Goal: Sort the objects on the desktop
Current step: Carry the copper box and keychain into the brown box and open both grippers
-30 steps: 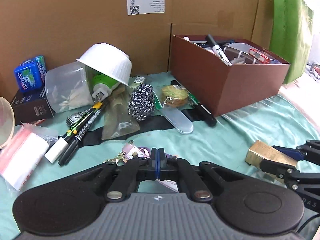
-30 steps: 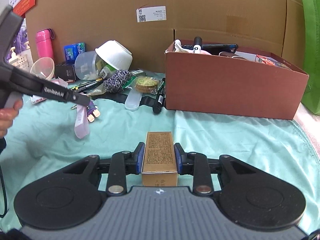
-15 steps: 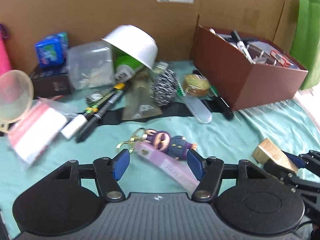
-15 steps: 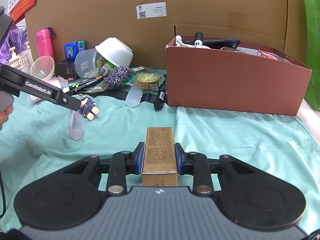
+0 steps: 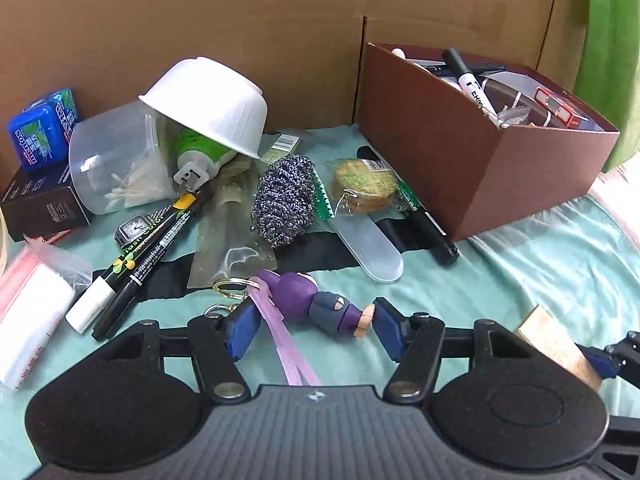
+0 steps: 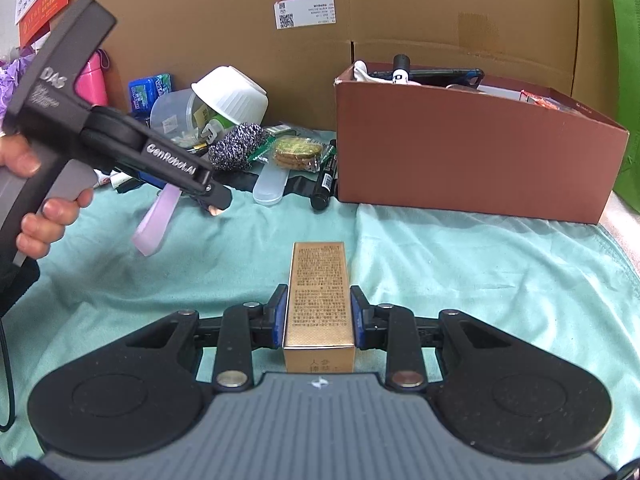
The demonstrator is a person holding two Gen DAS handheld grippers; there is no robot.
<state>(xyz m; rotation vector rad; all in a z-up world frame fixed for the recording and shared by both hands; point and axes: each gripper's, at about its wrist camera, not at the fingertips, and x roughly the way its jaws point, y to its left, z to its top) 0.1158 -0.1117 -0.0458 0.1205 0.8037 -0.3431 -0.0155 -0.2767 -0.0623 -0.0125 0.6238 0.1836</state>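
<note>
My left gripper [image 5: 310, 330] is shut on a purple doll keychain [image 5: 308, 302] with a pink strap [image 5: 288, 350], gripped end to end and held above the teal cloth. In the right wrist view the strap [image 6: 156, 220] hangs below that gripper [image 6: 208, 200]. My right gripper [image 6: 318, 316] is shut on a gold box [image 6: 319, 292], low over the cloth; the box also shows in the left wrist view [image 5: 560, 344]. A brown cardboard box [image 5: 480, 152] with markers and packs inside stands at the right [image 6: 472, 144].
A clutter pile lies left of the brown box: white bowl [image 5: 208, 100], clear tub [image 5: 116, 160], steel scourer [image 5: 284, 200], wrapped biscuits [image 5: 364, 188], markers [image 5: 148, 252], clear case [image 5: 368, 244], blue gum packs [image 5: 40, 132]. A cardboard wall [image 5: 200, 20] closes the back.
My left gripper opened, dropped the keychain onto the cloth, then closed on the doll lengthwise and lifted it. My right gripper kept hold of the gold box, almost still.
</note>
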